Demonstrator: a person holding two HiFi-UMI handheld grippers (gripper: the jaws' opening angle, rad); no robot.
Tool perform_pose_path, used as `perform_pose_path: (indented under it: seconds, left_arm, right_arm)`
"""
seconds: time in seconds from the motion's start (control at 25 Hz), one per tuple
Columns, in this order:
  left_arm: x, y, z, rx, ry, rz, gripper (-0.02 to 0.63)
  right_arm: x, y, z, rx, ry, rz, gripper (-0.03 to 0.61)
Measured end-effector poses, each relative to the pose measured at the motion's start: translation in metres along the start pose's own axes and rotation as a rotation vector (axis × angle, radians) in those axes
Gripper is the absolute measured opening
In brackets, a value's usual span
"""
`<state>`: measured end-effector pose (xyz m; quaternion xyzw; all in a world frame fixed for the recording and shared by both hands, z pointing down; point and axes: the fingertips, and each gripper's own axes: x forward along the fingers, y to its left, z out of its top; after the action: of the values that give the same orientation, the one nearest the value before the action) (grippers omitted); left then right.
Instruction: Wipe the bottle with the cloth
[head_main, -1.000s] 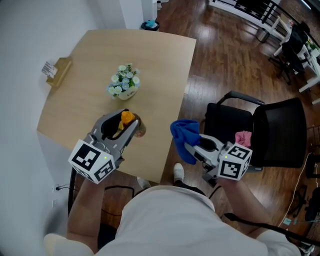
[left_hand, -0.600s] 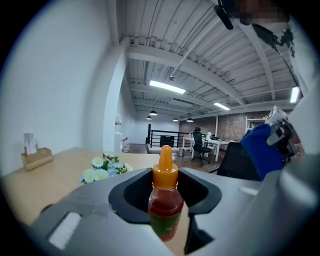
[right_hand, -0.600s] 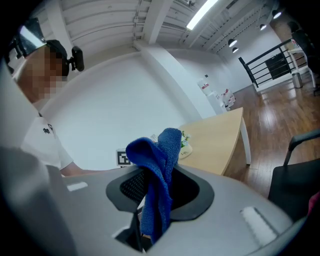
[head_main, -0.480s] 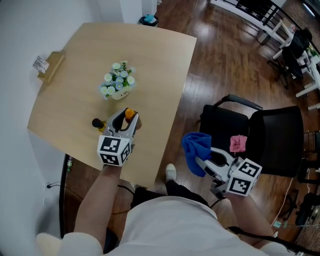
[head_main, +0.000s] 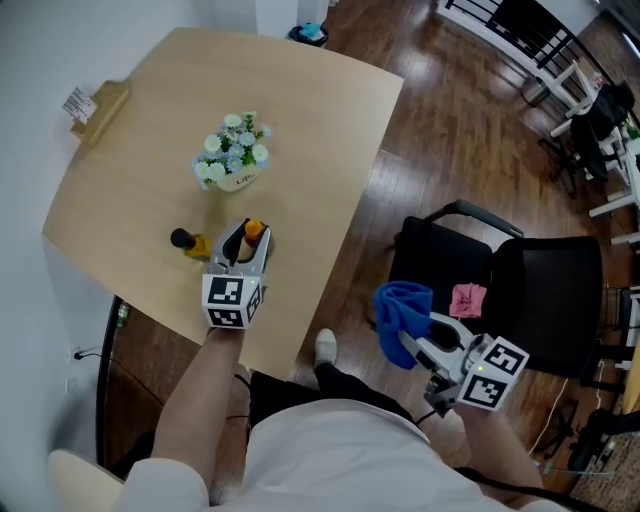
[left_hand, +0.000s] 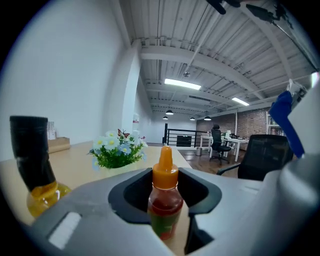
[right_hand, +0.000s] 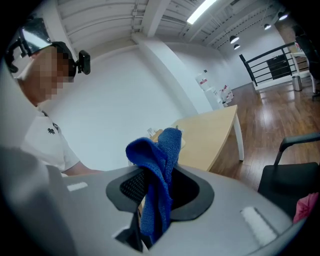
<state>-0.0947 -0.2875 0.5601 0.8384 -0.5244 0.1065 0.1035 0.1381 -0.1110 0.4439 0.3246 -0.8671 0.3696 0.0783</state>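
Observation:
A small sauce bottle (head_main: 254, 232) with an orange cap and red contents stands upright on the wooden table (head_main: 310, 110). My left gripper (head_main: 243, 246) is shut on its lower body. In the left gripper view the bottle (left_hand: 163, 197) fills the gap between the jaws. My right gripper (head_main: 410, 338) hangs off the table's right edge, above the floor, and is shut on a bunched blue cloth (head_main: 403, 308). In the right gripper view the cloth (right_hand: 157, 175) sticks up out of the jaws. Cloth and bottle are well apart.
A yellow oil bottle (head_main: 190, 243) with a black cap stands just left of the left gripper. A pot of small flowers (head_main: 232, 162) sits behind it, a cardboard box (head_main: 95, 108) at the far left edge. A black chair (head_main: 530, 285) with a pink cloth (head_main: 465, 300) stands right.
The left gripper has carried the sauce bottle further out over the table, beside the oil bottle. The right gripper with the cloth has drifted right and back, away from the table edge.

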Motion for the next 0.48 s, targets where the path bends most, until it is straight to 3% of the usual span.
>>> perform_pose_path:
  seconds: [0.28, 0.48]
  left_arm:
    - [-0.003, -0.005, -0.004, 0.012, -0.001, 0.014, 0.175]
    - [-0.018, -0.002, 0.002, 0.032, 0.007, 0.06, 0.244]
  right_arm:
    - [0.001, -0.002, -0.003, -0.029, 0.026, 0.05, 0.117]
    - [0.002, 0.003, -0.001, -0.089, 0.033, 0.106, 0.116]
